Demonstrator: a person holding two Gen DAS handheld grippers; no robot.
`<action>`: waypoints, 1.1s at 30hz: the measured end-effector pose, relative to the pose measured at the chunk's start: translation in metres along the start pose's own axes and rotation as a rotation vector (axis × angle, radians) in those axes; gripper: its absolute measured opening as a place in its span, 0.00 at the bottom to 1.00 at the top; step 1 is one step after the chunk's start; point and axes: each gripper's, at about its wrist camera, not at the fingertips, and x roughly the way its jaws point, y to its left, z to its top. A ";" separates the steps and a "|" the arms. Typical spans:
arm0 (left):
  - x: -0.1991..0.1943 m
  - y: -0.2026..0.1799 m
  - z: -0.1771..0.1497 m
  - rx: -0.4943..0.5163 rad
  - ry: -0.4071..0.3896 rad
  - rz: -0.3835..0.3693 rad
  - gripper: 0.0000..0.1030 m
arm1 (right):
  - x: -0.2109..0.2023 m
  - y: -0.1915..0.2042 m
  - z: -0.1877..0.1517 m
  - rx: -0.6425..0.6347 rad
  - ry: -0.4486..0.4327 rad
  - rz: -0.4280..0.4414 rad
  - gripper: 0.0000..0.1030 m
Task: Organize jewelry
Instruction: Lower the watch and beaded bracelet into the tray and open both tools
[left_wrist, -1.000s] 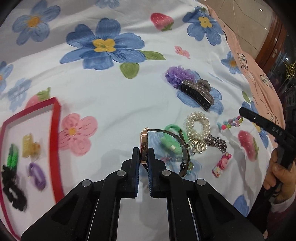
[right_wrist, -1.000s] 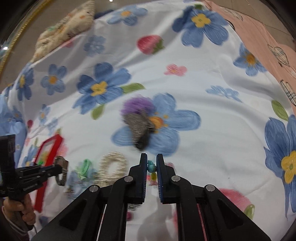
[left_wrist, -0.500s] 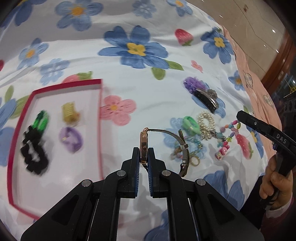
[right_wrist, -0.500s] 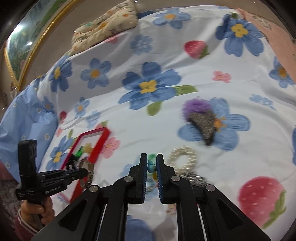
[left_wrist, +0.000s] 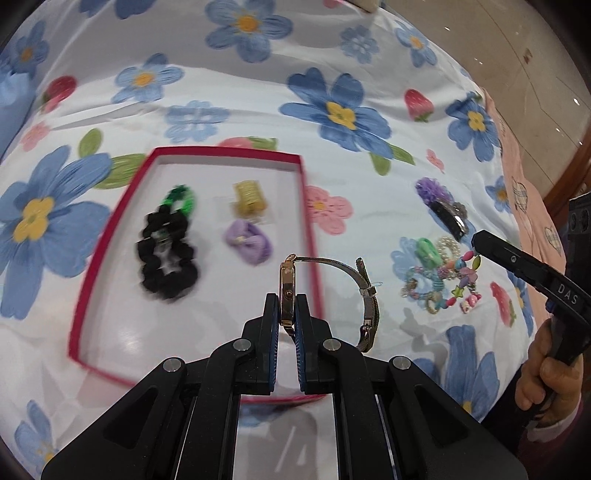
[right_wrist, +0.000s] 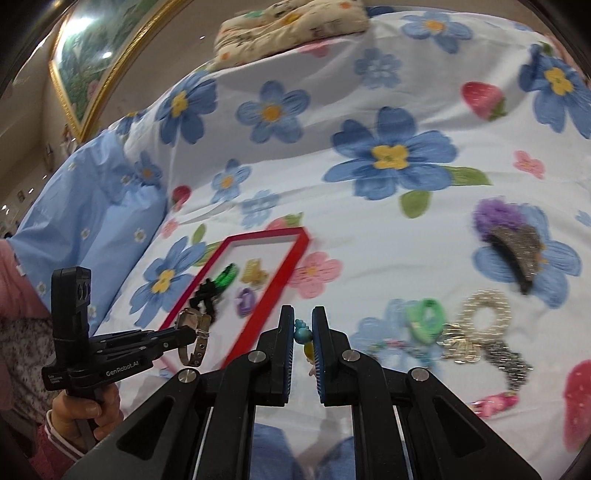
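My left gripper (left_wrist: 287, 299) is shut on a rose-gold wristwatch (left_wrist: 286, 288), whose mesh strap (left_wrist: 369, 295) hangs to the right. It holds the watch above the right edge of the red-rimmed tray (left_wrist: 308, 221). The tray holds a black scrunchie (left_wrist: 166, 254), a green tie (left_wrist: 179, 197), a yellow clip (left_wrist: 249, 197) and a purple scrunchie (left_wrist: 249, 240). My right gripper (right_wrist: 303, 330) is shut on a colourful bead bracelet (right_wrist: 303, 334), which dangles over the jewelry pile (left_wrist: 443, 277). The left gripper also shows in the right wrist view (right_wrist: 188, 325).
A pearl scrunchie (right_wrist: 485, 314), a green clip (right_wrist: 424, 319), a glittery black hair claw (right_wrist: 521, 254) and a purple scrunchie (right_wrist: 496, 216) lie on the flowered bedsheet (right_wrist: 369, 92). A patterned cushion (right_wrist: 288, 26) is at the far edge. A blue pillow (right_wrist: 85, 206) lies left.
My left gripper has carried the watch left, from above the pile to over the tray's right edge. My right gripper has lifted and swung left with the bracelet.
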 end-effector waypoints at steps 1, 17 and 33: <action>-0.002 0.005 -0.001 -0.007 -0.001 0.006 0.07 | 0.003 0.005 0.000 -0.006 0.004 0.011 0.09; -0.011 0.083 -0.009 -0.133 -0.001 0.106 0.06 | 0.067 0.091 0.008 -0.109 0.082 0.155 0.09; 0.038 0.115 0.005 -0.144 0.068 0.190 0.07 | 0.155 0.100 0.001 -0.118 0.204 0.143 0.09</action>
